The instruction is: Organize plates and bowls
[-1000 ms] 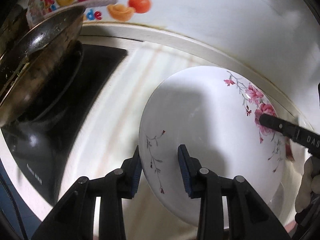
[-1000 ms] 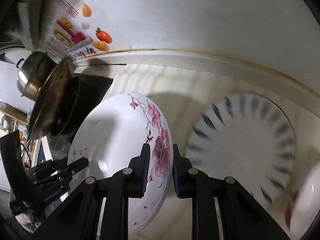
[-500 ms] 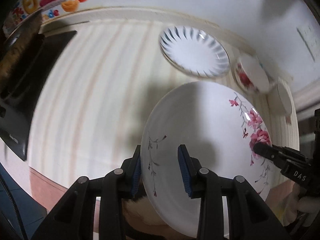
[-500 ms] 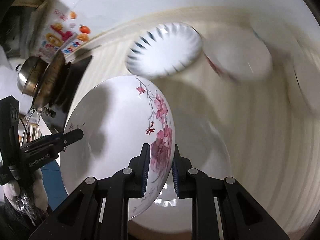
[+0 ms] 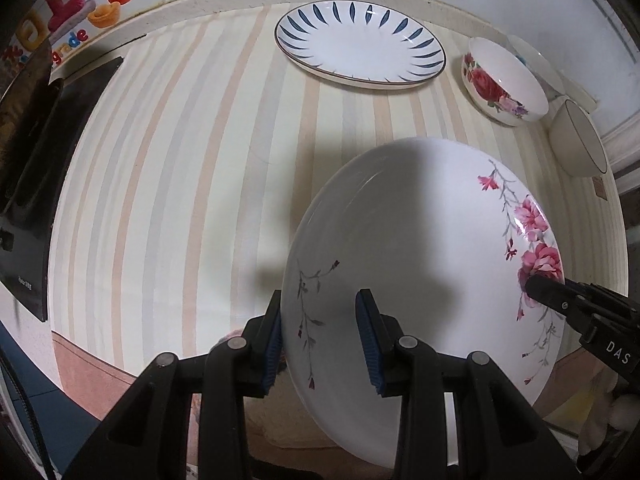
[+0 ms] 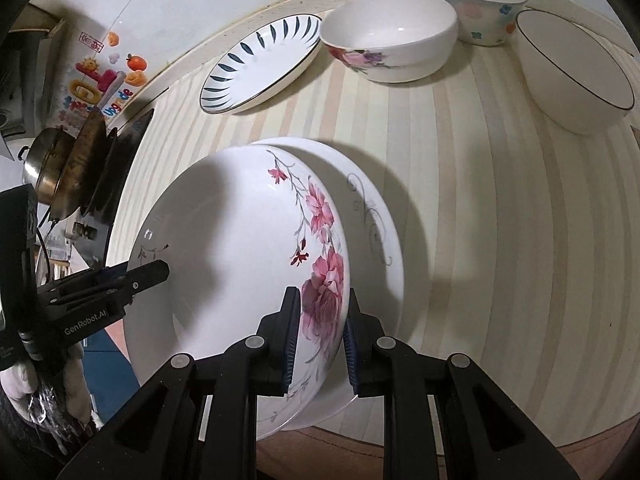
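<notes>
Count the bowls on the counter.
3, at the back right: rose bowl beside the blue-dash plate, dotted bowl behind it, black-rimmed bowl farthest right. Others could sit outside the frame.

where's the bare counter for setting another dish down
Free: the striped counter between the stove, blue-striped plate and held floral plate. Crowded: back right, where the rose bowl, dotted bowl and black-rimmed bowl cluster.

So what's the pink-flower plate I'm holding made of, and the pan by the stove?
The flowered plate, gripped at opposite rims by the left gripper and right gripper, looks like glazed white ceramic or porcelain: glossy highlights, printed blossoms. The pan looks like metal with a dull, browned, stained finish; which metal is unclear.
</notes>
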Tool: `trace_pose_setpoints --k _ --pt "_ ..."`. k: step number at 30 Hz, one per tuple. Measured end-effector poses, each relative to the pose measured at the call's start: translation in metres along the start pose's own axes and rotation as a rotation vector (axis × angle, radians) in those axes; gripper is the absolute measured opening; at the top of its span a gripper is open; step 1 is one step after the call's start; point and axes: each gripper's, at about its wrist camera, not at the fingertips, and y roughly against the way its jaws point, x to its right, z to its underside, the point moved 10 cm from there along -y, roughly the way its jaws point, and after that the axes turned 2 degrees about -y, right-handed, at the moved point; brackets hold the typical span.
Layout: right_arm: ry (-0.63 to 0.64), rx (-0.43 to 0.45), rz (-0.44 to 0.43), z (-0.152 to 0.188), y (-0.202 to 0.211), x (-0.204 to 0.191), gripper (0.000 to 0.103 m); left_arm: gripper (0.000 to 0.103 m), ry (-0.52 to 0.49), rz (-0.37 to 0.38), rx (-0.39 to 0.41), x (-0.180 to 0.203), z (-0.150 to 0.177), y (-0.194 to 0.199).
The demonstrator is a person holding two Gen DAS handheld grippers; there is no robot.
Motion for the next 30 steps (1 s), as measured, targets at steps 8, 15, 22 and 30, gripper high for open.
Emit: trace_pose_setpoints --k 8,15,22,30 --pt "-0.027 0.01 0.025 -0.007 -0.001 0.005 0.022 0.031 -0.018 -0.004 -0.012 0.006 -0.001 -0.005" --pt "-0.036 0.031 0.044 -0.011 0.003 0.008 0.022 0.031 -0.047 -0.02 0.002 0.008 -0.003 -0.001" --pt "-0.028 0.041 0.063 -0.014 0.005 0.008 0.024 0.031 -0.057 -0.029 0.004 0.01 -0.004 -0.001" --pt "-0.063 0.012 0.042 -0.011 0.005 0.008 0.03 0.031 -0.073 -0.039 0.02 0.012 -0.006 0.006"
